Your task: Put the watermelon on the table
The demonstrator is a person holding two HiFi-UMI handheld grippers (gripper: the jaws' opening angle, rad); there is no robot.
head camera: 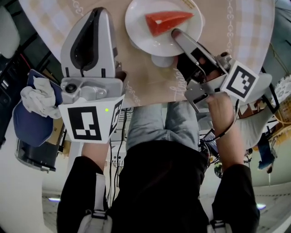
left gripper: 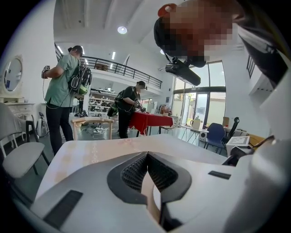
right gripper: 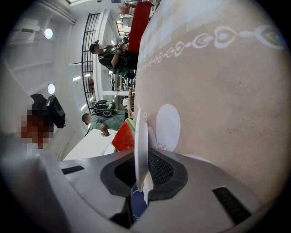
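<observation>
A red watermelon slice (head camera: 166,21) with a green rind lies on a white plate (head camera: 141,27) over the beige patterned table (head camera: 150,82). My right gripper (head camera: 175,32) is shut on the plate's near rim. In the right gripper view the rim (right gripper: 140,132) stands edge-on between the pads, and the watermelon (right gripper: 125,136) lies just beyond it. My left gripper (head camera: 99,10) hovers over the table to the left of the plate. It is shut and empty, and its pads meet at the tip (left gripper: 146,154).
A dark blue bin (head camera: 34,123) with a crumpled white cloth stands left of the table. In the left gripper view two people (left gripper: 61,91) stand behind the table, near a red-covered table (left gripper: 152,120). A white chair (left gripper: 18,154) is at the left.
</observation>
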